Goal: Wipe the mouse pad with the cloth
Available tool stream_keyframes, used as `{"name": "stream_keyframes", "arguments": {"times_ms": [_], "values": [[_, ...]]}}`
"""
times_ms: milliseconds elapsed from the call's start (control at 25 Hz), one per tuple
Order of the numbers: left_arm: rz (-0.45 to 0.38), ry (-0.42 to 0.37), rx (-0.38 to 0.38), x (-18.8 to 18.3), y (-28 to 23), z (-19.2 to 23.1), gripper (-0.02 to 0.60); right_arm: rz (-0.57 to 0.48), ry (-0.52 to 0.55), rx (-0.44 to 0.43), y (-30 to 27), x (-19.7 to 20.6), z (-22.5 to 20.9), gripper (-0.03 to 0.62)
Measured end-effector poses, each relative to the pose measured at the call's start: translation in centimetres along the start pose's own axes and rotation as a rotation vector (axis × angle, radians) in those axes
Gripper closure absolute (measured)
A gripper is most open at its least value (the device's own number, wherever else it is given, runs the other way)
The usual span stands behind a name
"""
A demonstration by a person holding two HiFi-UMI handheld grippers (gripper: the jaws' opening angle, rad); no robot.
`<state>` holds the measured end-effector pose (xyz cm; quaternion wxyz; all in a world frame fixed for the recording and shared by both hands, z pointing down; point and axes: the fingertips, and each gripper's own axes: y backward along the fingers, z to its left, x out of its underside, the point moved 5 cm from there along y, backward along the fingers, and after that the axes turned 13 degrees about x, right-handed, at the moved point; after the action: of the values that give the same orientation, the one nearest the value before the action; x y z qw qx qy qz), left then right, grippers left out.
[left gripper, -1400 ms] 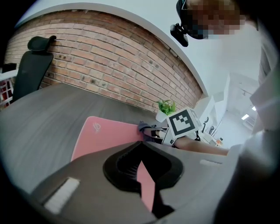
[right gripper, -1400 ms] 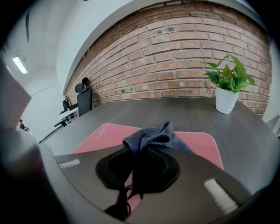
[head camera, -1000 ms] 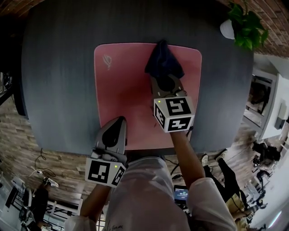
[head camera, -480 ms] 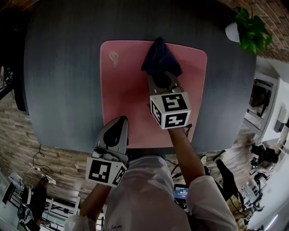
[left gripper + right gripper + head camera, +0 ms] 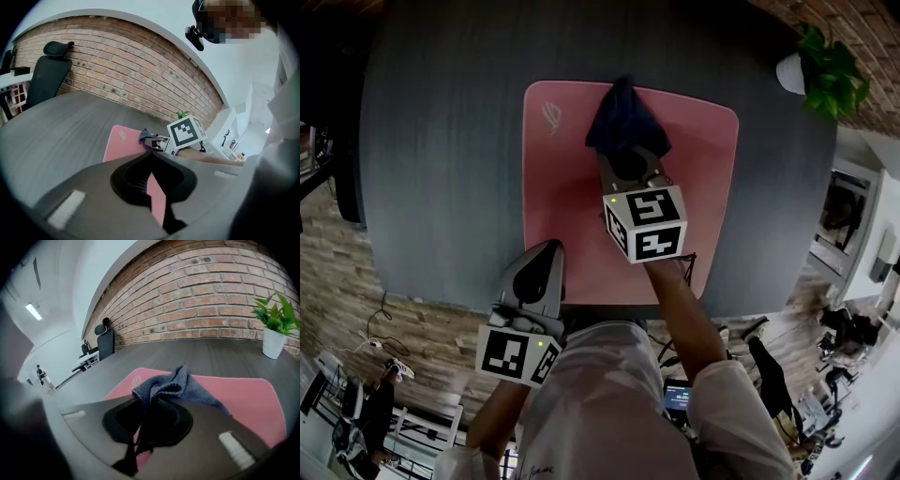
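fuzzy cloth slid left, pink pad

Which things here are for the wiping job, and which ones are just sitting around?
For the job: cloth, pinched in the right gripper; pink mouse pad under it.
Just around: potted plant; black chair; left gripper, shut and empty.
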<state>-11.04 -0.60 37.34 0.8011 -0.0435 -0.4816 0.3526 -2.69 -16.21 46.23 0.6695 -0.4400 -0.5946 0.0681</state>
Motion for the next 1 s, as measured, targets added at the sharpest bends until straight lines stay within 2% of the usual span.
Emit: {"name": "stream_keyframes", "arguments": {"times_ms": [1000], "values": [[-0.032,0.026,-0.060,2.2,6.5,2.0,0.566,0.010,0.066,-0.082,-0.5,1.3,8.0,0.563]]}}
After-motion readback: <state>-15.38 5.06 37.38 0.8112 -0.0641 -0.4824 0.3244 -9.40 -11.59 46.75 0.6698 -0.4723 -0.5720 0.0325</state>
